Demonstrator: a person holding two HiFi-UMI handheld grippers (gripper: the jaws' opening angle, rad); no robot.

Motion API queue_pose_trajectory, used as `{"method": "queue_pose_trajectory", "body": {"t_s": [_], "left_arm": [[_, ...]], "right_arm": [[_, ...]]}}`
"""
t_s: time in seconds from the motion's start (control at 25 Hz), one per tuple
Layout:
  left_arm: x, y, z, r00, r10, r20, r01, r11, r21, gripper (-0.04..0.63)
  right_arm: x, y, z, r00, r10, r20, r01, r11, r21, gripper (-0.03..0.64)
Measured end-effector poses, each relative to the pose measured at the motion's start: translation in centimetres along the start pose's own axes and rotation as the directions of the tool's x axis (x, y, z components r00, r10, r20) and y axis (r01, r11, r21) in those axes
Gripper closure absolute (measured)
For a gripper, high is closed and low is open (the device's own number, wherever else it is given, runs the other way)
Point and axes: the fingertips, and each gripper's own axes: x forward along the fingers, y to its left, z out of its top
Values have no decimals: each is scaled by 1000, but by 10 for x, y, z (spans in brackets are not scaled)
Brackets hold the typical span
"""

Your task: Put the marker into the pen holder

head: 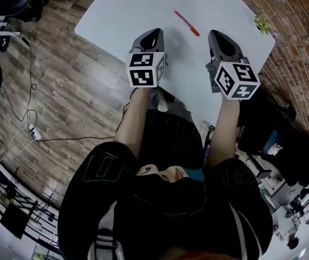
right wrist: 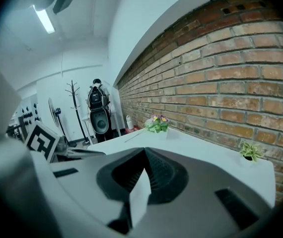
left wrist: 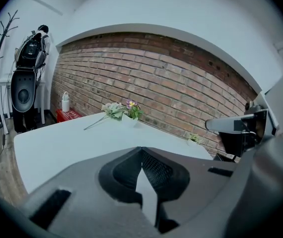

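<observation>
Black-shirted person (head: 165, 199) nearest, bare forearms stretched fwd. Grey two-jaw left gripper (head: 153, 33) & matching right gripper (head: 216, 34) hover side by side over near edge of white table (head: 116, 15). Both jaw pairs are pressed together at tips, nothing btwn them. Slim red marker (head: 187, 23) lies flat on table btwn the two jaw pairs, slightly ahead, nearer right. Far ahead of left jaws: flowers in white pot (left wrist: 124, 110), then brick wall (left wrist: 181, 68).
</observation>
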Motion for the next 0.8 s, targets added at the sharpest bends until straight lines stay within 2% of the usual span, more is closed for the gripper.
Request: {"method": "queue_pose_trajectory", "body": {"t_s": [0.36,0.8], "left_arm": [[18,31,11,1000,-21,19,21,999,-32,597],[41,45,15,998,-62,14,63,996,-66,597]], "right_arm": [[46,22,-7,990,12,-137,-33,989,-148,611],[104,29,-27,946,6,-325,-109,948,-298,611]]}}
